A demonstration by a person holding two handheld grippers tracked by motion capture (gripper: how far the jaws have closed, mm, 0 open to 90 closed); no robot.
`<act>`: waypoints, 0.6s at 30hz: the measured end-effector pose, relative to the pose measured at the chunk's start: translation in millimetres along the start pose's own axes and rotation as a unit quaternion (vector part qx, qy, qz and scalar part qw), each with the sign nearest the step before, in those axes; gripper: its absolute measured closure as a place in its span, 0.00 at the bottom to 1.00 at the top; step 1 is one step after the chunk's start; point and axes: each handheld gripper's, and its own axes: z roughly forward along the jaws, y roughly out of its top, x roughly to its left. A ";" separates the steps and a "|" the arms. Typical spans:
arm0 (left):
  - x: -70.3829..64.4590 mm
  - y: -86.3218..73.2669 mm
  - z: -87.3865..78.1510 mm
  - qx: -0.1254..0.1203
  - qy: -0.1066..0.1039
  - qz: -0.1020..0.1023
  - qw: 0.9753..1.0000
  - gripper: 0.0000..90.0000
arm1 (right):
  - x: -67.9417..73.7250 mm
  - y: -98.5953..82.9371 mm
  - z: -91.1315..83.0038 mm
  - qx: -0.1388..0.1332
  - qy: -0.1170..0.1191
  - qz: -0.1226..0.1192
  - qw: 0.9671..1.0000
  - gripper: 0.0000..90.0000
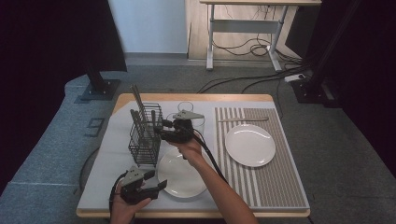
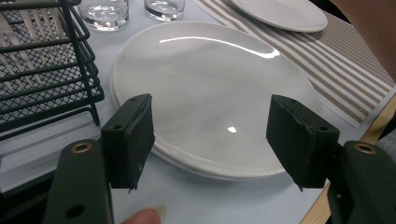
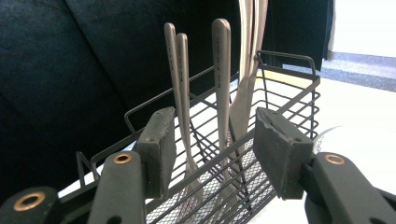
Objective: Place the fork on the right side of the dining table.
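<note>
At the wire cutlery basket [image 1: 145,135], our right tool [image 3: 212,156] hangs with its jaws spread apart, gripping nothing; several upright cutlery handles [image 3: 221,70] stand in the gap between the jaws, untouched as far as we can tell. From above, that right tool [image 1: 163,130] sits at the basket's three o'clock side, with two drinking glasses [image 1: 185,108] just behind it toward twelve o'clock. Our left tool [image 1: 156,179] hovers at the table's [image 1: 100,191] six o'clock edge, also released, its jaws wide on either side of the near rim of a stack of white plates [image 2: 210,93]. Out at three o'clock, a striped placemat [image 1: 275,177] carries another white plate [image 1: 250,144] and a knife [image 1: 243,120].
</note>
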 end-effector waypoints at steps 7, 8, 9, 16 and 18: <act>1.2 -0.1 -0.9 -0.002 0.001 -0.001 1.000 0.36 | -1.3 3.1 7.2 0.005 0.007 -0.003 1.000 0.58; 1.3 -0.2 -1.1 -0.002 0.001 -0.001 1.000 0.36 | -1.4 3.5 8.0 0.006 0.008 -0.004 1.000 0.58; 1.5 -0.3 -1.1 -0.002 0.001 -0.001 1.000 0.36 | -1.4 4.0 9.8 0.005 0.008 -0.005 1.000 0.58; 2.8 -0.6 -2.1 -0.004 0.002 -0.004 1.000 0.36 | -2.9 8.0 17.6 0.007 0.007 -0.010 1.000 0.61; 2.9 -0.5 -2.3 -0.004 0.003 -0.004 1.000 0.36 | -3.3 9.5 19.2 0.008 0.006 -0.012 1.000 0.62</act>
